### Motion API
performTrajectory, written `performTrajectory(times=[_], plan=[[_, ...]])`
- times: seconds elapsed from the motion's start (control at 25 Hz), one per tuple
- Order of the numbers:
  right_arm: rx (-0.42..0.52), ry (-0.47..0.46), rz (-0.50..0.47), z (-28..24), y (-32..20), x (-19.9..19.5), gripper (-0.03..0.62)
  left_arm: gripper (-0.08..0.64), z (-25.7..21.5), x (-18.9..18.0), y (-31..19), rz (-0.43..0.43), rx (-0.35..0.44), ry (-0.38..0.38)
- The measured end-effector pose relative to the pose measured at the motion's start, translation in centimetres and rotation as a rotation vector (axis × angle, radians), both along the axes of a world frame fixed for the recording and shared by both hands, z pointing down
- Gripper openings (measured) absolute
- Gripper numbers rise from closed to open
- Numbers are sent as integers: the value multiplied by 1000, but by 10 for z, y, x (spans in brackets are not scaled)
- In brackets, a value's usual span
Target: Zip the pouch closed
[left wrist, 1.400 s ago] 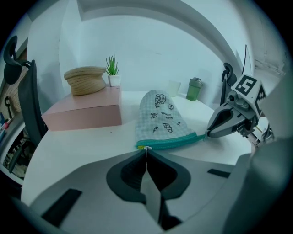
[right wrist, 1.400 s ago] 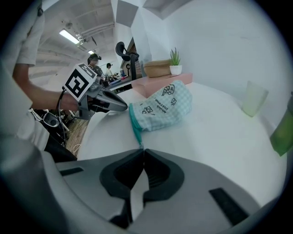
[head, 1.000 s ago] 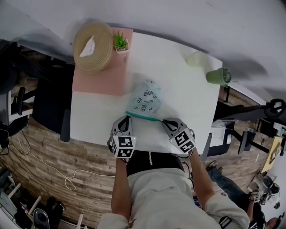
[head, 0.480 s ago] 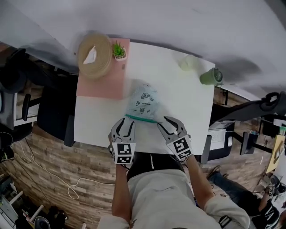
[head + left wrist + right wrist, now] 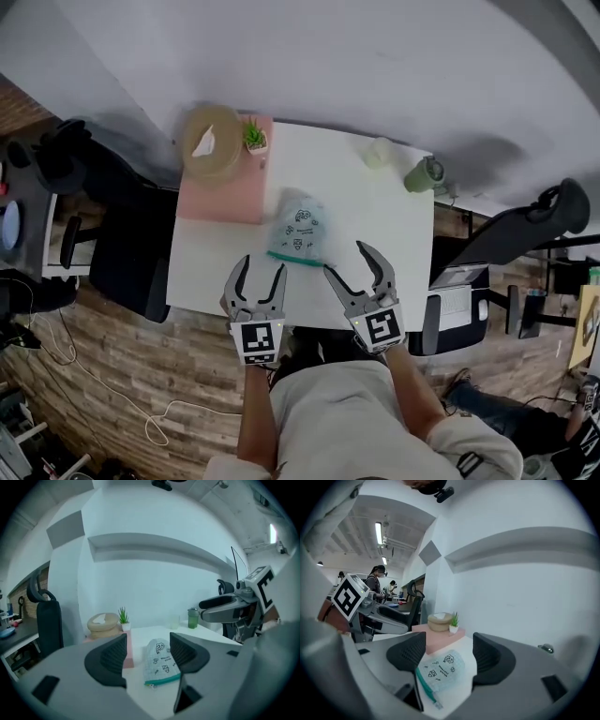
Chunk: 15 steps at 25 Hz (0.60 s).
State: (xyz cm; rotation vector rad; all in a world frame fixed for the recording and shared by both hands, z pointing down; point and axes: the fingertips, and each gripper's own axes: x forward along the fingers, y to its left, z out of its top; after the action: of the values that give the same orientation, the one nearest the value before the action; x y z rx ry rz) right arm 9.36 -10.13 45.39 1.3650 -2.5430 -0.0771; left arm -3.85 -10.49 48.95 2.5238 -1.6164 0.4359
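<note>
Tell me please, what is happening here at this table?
A person holds a two-jaw tool in each hand over the near edge of the white table. The jaws of the left tool and the right tool have just been opening and now stand apart, with nothing gripped between them. The patterned pouch lies free on the table ahead of both tools, its teal zipper edge toward the person; the zipper looks closed.

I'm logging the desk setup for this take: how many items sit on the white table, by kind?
Pouch: 1
Cups: 2 (green cup, pale cup)
Potted plant: 1
Round tissue holder: 1
Pink mat: 1
Total: 6
</note>
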Motion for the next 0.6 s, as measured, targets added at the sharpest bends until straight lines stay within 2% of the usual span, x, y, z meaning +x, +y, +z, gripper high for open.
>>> performTrajectory(times=[0.28, 0.6], plan=[[78, -7, 38, -39, 20, 1, 301, 288, -49, -7, 23, -6, 105, 26], [109, 19, 76, -56, 32, 7, 301, 290, -66, -9, 35, 4, 141, 36]])
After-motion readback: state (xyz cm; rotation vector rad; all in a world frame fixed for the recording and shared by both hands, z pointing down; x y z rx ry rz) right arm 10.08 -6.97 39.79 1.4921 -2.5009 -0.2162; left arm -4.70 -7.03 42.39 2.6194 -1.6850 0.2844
